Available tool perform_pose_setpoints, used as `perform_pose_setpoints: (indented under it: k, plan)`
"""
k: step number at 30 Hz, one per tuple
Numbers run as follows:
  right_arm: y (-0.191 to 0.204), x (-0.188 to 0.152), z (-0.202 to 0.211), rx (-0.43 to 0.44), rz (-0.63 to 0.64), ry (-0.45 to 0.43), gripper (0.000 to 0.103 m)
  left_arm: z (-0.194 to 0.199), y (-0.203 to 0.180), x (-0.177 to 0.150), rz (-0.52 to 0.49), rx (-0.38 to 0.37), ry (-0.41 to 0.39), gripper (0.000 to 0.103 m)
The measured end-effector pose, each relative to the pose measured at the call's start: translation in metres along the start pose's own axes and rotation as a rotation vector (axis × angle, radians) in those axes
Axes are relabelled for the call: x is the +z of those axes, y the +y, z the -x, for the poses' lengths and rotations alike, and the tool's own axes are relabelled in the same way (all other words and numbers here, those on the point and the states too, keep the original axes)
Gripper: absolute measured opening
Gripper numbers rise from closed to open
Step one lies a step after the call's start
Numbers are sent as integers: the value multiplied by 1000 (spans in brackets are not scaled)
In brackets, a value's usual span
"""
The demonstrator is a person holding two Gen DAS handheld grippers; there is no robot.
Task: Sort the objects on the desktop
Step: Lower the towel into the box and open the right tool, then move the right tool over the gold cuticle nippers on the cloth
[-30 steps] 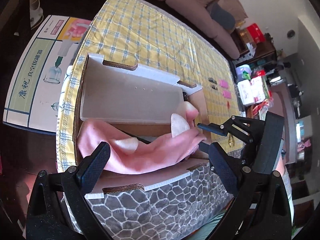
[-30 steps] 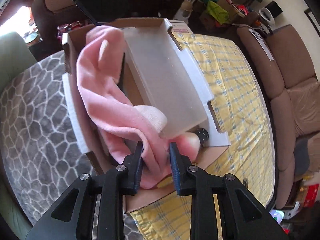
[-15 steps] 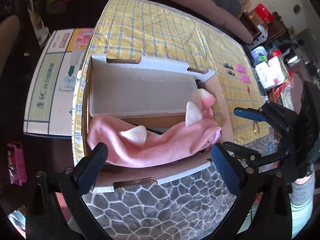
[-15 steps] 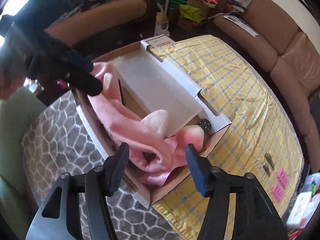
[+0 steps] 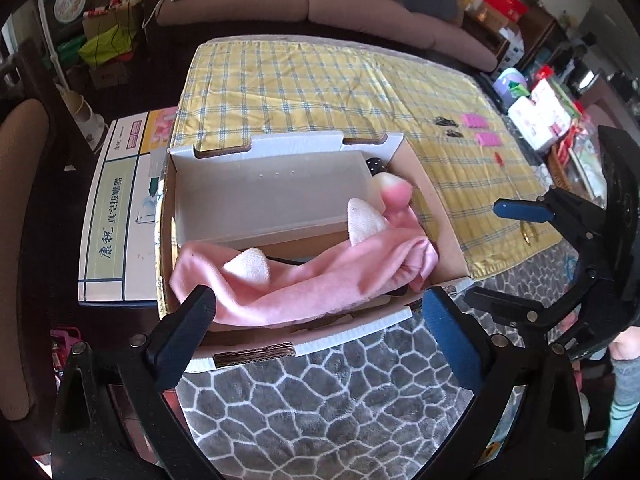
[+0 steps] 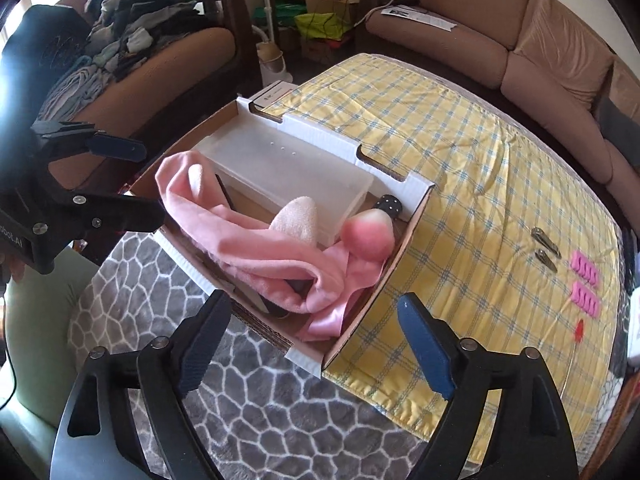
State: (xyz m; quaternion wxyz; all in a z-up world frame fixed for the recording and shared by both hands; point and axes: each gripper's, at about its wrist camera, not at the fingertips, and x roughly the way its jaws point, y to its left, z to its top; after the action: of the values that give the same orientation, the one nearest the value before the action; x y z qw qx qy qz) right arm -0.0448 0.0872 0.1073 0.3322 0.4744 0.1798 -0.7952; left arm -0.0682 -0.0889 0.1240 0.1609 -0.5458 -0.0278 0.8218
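Note:
A cardboard box (image 5: 440, 216) (image 6: 404, 240) sits where the yellow plaid cloth (image 5: 320, 88) meets a grey patterned blanket (image 5: 340, 400). In it lie a pink plush headband with cream ears (image 5: 304, 284) (image 6: 256, 240), a translucent plastic bin (image 5: 264, 196) (image 6: 288, 168), and a pink-tipped makeup sponge (image 6: 370, 234). My left gripper (image 5: 320, 336) is open and empty above the box's near edge. My right gripper (image 6: 316, 344) is open and empty, hovering above the box's corner. Each gripper shows in the other's view.
On the yellow cloth lie two dark clips (image 6: 546, 246), two pink combs (image 6: 586, 280) and a small red item (image 6: 579, 330). A printed carton (image 5: 116, 216) lies left of the box. Brown sofas (image 6: 520, 32) ring the table; clutter stands at the right (image 5: 540, 112).
My right gripper let go of the pink headband, opened and pulled back and up. My left gripper also drew back from the box. The headband now rests in the box.

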Motion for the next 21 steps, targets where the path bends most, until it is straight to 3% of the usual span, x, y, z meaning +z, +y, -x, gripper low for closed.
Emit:
perform_pose_setpoints:
  k: [1,10,14,18,21]
  plan:
    - [-3,-2,3,11,-24,-5,103,-1,-3,0,-3,1,1,103]
    - [-37,-35,26,-5,-158,-64,103,-14,-50,2,-94,11,7,103]
    - [-68,-61,35,-38,-244,-80,103,-31,-86,6,-120,-55,53,103]
    - [-109,-94,52,-80,-341,-106,103,-43,-128,14,-149,-94,34,103]
    - [-139,-119,69,-165,-384,-125,103,-60,-158,22,-171,-116,34,103]
